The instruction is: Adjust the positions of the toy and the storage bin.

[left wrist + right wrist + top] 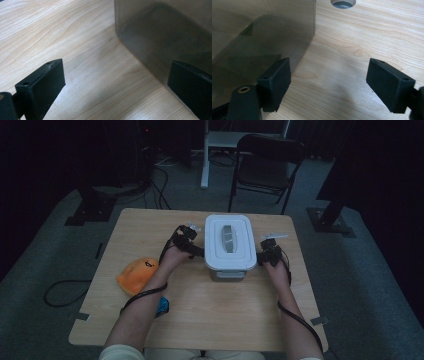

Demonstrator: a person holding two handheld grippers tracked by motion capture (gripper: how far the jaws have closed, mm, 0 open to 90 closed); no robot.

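Forearms come in low; left tool [192,242] and right tool [266,254] flank the box [229,245], one at each side wall, both with jaws apart and nothing gripped. Box sits mid-desk [150,230], between my tools. Looks like rigid, smooth plastic, likely light but slippery: I'd grip under the lid rim. High view shows lid [227,240] and handle; tool views show only the translucent wall [160,30] close up.

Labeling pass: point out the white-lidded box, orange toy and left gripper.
white-lidded box [240,254], high view, bare lid near its front edge.
orange toy [136,275], high view, middle of its body.
left gripper [115,82], left gripper view, midway between fingertips.
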